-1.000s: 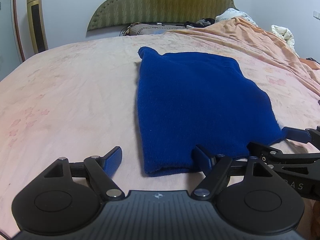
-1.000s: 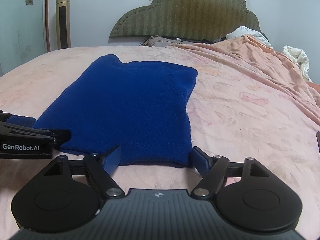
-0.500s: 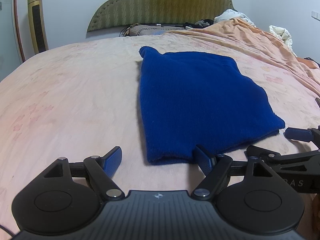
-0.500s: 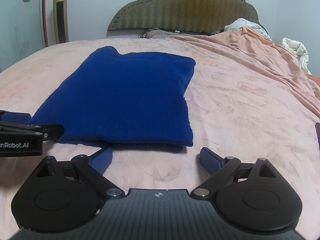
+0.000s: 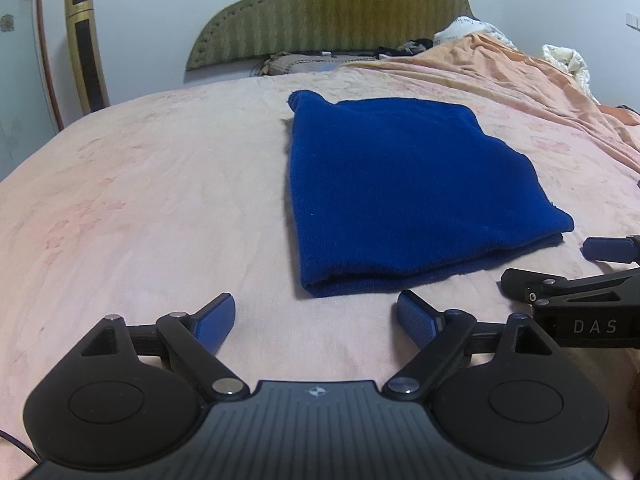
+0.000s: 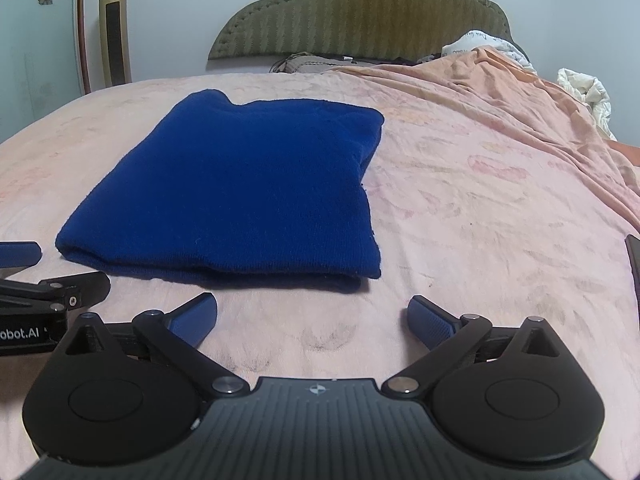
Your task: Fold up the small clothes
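Observation:
A folded dark blue knit garment (image 5: 404, 192) (image 6: 240, 196) lies flat on the pink bed sheet (image 5: 140, 208) (image 6: 500, 220), with a small flap sticking out at its far left corner. My left gripper (image 5: 316, 316) hovers just short of the garment's near edge, its jaws opening with nothing between them. My right gripper (image 6: 312, 316) sits just short of the same edge further right, its jaws also opening and empty. Each gripper shows at the side of the other's view.
An orange blanket (image 6: 520, 92) is bunched along the right side of the bed. A padded green headboard (image 5: 332, 12) and pillows stand at the far end. A gold tower fan (image 5: 86, 52) stands by the left wall. A dark flat object (image 6: 634, 260) lies at the right edge.
Both grippers let go of the garment's near edge and drew back toward me, their jaws spreading wider. The garment now lies folded with its near edge free.

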Demonstrator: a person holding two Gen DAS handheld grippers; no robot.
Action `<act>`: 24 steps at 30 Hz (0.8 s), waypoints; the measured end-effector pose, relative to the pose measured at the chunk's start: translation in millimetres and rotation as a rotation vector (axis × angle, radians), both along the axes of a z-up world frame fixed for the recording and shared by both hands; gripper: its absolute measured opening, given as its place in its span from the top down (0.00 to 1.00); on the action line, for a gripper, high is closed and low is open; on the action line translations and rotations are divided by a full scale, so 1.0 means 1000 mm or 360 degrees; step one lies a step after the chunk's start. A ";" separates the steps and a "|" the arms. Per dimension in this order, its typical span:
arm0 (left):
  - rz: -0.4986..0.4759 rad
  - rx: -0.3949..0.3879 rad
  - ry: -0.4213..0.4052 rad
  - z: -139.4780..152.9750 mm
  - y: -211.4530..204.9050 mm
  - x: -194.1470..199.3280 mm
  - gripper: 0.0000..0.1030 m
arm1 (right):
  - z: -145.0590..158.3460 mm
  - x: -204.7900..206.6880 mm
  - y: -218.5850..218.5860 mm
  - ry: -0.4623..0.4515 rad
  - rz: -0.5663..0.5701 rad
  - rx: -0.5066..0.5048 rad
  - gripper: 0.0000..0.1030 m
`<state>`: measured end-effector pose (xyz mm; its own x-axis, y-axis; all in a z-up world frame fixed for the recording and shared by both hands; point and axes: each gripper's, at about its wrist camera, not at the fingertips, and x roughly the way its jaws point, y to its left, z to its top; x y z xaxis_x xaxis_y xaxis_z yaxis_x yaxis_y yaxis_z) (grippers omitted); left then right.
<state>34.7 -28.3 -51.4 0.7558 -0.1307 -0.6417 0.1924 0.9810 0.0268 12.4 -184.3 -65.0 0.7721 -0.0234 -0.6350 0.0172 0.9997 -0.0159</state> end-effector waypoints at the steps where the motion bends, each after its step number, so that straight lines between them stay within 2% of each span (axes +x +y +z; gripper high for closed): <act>1: 0.0008 -0.0002 -0.0001 0.000 0.000 -0.001 0.09 | 0.000 0.000 -0.001 0.0001 -0.0001 0.0006 0.00; 2: 0.0016 -0.0010 0.0005 -0.001 0.001 0.000 0.03 | 0.000 0.000 -0.002 0.0002 -0.0003 0.0015 0.00; 4: 0.0027 -0.0033 0.0028 -0.002 0.004 0.002 0.00 | 0.000 -0.001 -0.003 0.0003 -0.0005 0.0033 0.00; 24: 0.0056 -0.0015 -0.0009 -0.005 0.002 -0.002 0.00 | -0.001 0.000 -0.004 0.0007 -0.0007 0.0052 0.00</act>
<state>32.3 -26.4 -56.2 0.7637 -0.1100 -0.6361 0.1576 0.9873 0.0185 12.5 -188.1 -65.9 0.7691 -0.0061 -0.6391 0.0217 0.9996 0.0166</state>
